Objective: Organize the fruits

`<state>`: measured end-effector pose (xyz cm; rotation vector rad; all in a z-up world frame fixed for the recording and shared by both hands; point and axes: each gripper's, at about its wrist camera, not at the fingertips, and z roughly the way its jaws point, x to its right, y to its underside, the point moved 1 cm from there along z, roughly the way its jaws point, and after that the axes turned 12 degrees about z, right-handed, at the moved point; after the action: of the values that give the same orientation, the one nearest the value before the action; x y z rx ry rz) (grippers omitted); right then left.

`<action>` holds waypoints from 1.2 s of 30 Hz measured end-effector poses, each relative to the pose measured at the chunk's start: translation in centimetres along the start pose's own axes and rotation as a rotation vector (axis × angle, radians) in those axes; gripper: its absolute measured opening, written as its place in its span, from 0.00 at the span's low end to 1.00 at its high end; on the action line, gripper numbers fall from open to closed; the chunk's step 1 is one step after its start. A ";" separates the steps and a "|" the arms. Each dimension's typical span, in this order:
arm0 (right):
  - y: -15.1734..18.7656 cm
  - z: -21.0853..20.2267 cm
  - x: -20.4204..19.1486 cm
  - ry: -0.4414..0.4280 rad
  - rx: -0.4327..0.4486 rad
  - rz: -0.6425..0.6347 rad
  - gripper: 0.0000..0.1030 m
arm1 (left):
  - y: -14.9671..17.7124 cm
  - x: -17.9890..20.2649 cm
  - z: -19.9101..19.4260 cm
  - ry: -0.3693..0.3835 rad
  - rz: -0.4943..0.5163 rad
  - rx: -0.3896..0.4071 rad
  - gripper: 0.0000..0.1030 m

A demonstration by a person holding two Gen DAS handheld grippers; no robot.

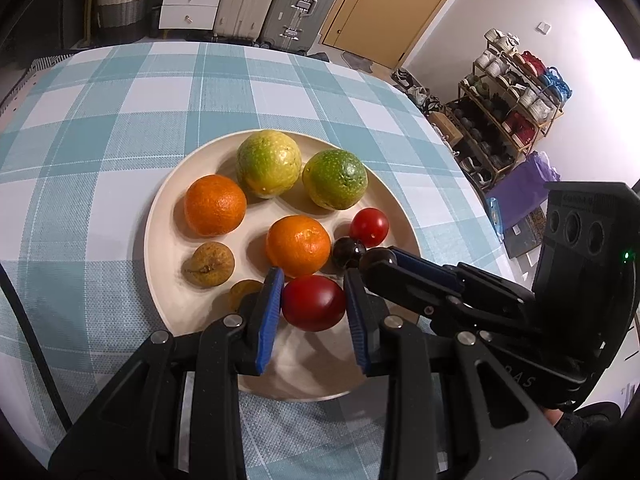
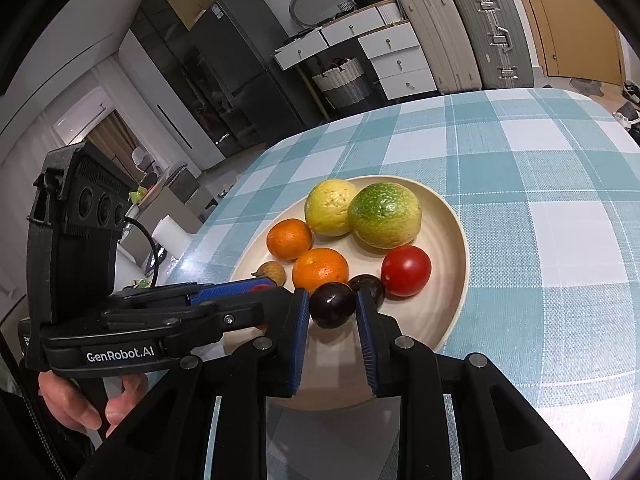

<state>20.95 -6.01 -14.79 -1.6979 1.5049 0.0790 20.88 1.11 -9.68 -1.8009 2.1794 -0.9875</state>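
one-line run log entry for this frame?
left tool: shut on red tomato | right tool: shut on dark plum | both over plate | other fruit on plate

Both wrist views look steeply down, close; sharing the plate.

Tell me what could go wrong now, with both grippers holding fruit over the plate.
1. The left gripper and right gripper sit very close together; they could collide when moving.
2. The red tomato is soft and may bruise.
3. The dark plum is round and glossy, and might slip onto the crowded plate.
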 end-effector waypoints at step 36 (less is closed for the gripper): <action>1.9 -10.1 -2.4 0.008 0.326 -0.035 0.89 | 2.5 4.0 -9.5 -0.155 0.061 0.193 0.36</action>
<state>14.02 -10.11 -8.02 -1.4617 1.4069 -0.1833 12.98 1.30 -2.65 -1.6556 1.9630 -0.9734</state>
